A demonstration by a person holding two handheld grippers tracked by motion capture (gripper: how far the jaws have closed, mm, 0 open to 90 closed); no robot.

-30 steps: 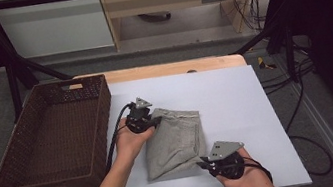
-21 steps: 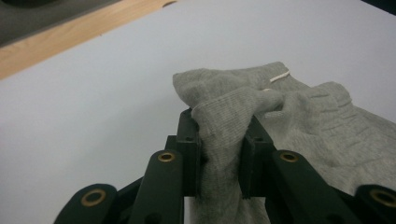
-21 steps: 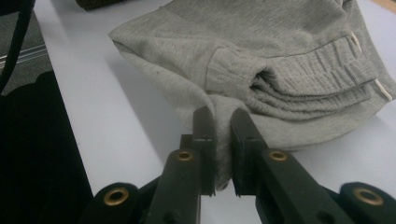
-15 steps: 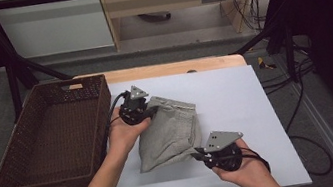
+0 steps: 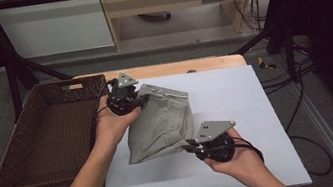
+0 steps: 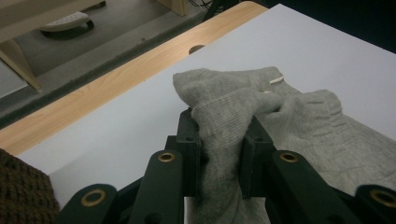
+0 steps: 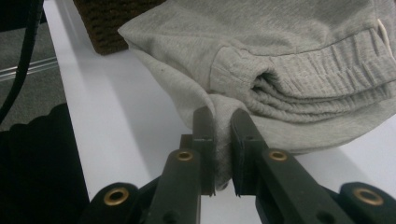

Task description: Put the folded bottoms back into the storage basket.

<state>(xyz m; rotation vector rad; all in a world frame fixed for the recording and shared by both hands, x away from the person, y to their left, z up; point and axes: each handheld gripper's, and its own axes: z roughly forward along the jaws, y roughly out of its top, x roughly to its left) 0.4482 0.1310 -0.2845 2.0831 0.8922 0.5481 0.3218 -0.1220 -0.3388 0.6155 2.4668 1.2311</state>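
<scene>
We've got both hand-held grippers pinching the folded shorts (image 5: pixel 159 125): left (image 5: pixel 136 103) at far corner, right (image 5: pixel 192 146) at near corner, mid-desk beside the basket (image 5: pixel 45 138). Basket empty; transfer likely left.

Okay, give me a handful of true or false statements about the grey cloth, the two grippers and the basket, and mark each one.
1. The left gripper has its jaws shut on the grey cloth. True.
2. The right gripper is open and apart from the cloth. False: it pinches a fold at the cloth's edge.
3. The cloth lies inside the wicker basket. False: it is over the white table surface, beside the basket.
4. The basket holds nothing. True.
</scene>
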